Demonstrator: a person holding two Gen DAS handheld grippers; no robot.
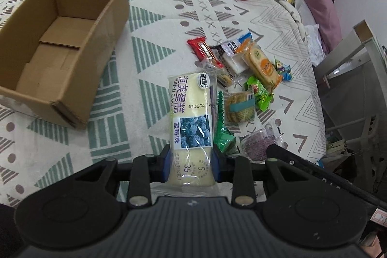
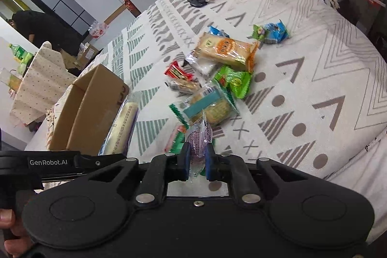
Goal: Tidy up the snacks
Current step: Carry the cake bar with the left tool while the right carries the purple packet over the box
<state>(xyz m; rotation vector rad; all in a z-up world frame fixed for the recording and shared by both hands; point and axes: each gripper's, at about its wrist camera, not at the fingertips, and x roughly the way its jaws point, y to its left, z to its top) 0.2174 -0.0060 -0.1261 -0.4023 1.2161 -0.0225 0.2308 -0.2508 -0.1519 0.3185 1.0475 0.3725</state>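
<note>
Left gripper (image 1: pixel 191 165) clamps the "RUNFU CAKE" pack (image 1: pixel 191 117) above the cloth, right gripper (image 2: pixel 196 158) pinches purple snack (image 2: pixel 199 137) beside the snack pile (image 2: pixel 217 79); open cardboard box (image 1: pixel 60 40) sits left, bare cloth between.

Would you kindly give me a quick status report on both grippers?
Left gripper shut on cake pack. Right gripper shut on purple snack. Box empty, path clear. Snack pile waits.
</note>
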